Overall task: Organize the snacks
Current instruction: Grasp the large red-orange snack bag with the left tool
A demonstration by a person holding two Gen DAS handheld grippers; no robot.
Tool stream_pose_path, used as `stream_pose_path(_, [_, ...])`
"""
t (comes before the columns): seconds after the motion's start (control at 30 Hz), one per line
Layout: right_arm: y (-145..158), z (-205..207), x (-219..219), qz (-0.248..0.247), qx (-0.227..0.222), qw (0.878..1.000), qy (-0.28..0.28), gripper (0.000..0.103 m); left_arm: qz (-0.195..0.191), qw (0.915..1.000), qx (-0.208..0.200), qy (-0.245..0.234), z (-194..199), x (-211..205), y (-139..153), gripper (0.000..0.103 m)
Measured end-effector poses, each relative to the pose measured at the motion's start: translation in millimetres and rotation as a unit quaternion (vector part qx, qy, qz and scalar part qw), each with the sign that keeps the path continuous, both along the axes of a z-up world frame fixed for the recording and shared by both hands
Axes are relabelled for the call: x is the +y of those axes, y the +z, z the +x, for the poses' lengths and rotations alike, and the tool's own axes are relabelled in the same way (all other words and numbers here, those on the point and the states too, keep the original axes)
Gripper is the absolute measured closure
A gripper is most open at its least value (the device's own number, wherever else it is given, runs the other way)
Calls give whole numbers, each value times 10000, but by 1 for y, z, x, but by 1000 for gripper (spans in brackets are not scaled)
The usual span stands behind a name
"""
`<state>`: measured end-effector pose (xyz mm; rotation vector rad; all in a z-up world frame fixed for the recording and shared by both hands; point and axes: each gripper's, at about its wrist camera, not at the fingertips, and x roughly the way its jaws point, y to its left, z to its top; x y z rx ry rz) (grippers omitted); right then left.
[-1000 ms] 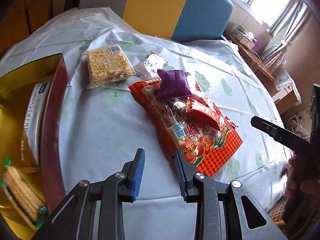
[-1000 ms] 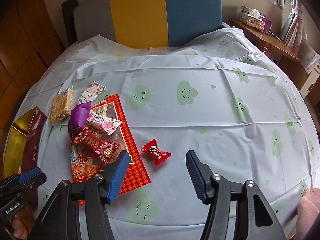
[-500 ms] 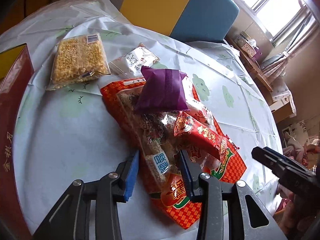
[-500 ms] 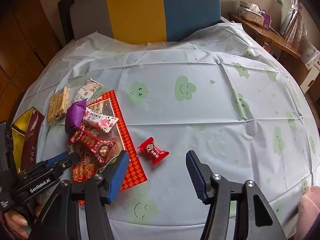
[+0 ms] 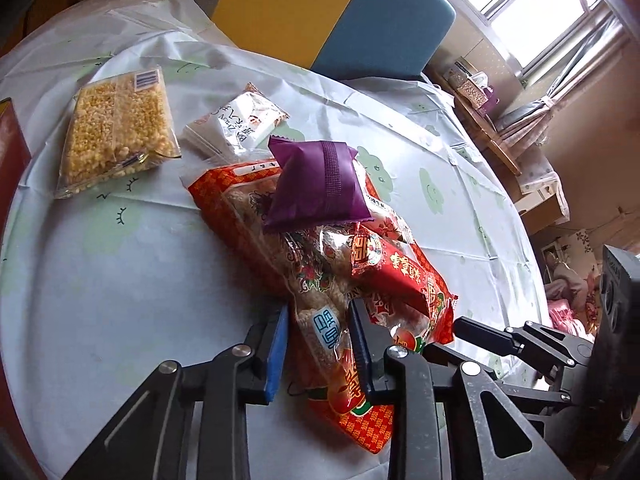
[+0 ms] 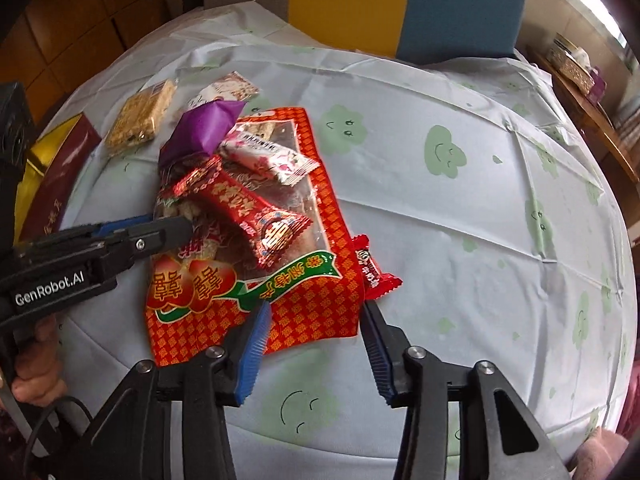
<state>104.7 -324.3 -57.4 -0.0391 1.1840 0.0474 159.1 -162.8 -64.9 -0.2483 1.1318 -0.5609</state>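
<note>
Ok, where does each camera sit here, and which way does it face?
Left wrist: on the left tool, facing down at the big red bag between its just-closing jaws; right tool at right.
Right wrist: on the right tool, facing down at the bag's near corner, jaws just closing astride it; left tool and hand at left.
Shared: bag, purple packet.

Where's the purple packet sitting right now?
The purple packet lies on the far end of the big red snack bag, just this side of the white wrapper; in the right wrist view it is upper left.
</note>
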Motion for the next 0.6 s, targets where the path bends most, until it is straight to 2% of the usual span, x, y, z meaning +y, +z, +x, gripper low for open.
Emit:
stream_pose_path(0.03, [-1,0,1,-12,12,10000,45,65,-96,10000,21,-15,0,1,0,78])
stream_pose_path(0.1, [-2,-1,3,278,93,9995,151,85,-152,9999,23,-78,0,2,1,78])
stream_pose_path(0.13, [-3,-1,5,458,166,9986,219,86,-112,9999,17,-91,0,1,0,78])
stream_pose_path(0.2, [-5,-1,13,246,160,9989,363,86,-80,9999,22,-98,4,-1,-4,77])
stream_pose_path(0.23, [-6,-1,13,244,200,9988,362,86,-31,10000,0,-56,6,-2,-5,71])
stream_pose_path(0.33, [-10,-1,10,273,310,9988,251,80,-41,9999,36,142,8,-4,-7,69])
stream_pose_path(0.47, [-12,-3,9,275,397,9986,195,78,263,9993,-274,62,0,-12,2,84])
stream_pose_path(0.6, [-10,-1,3,296,385,9986,197,77,329,9980,-528,60,-8,-6,20,90])
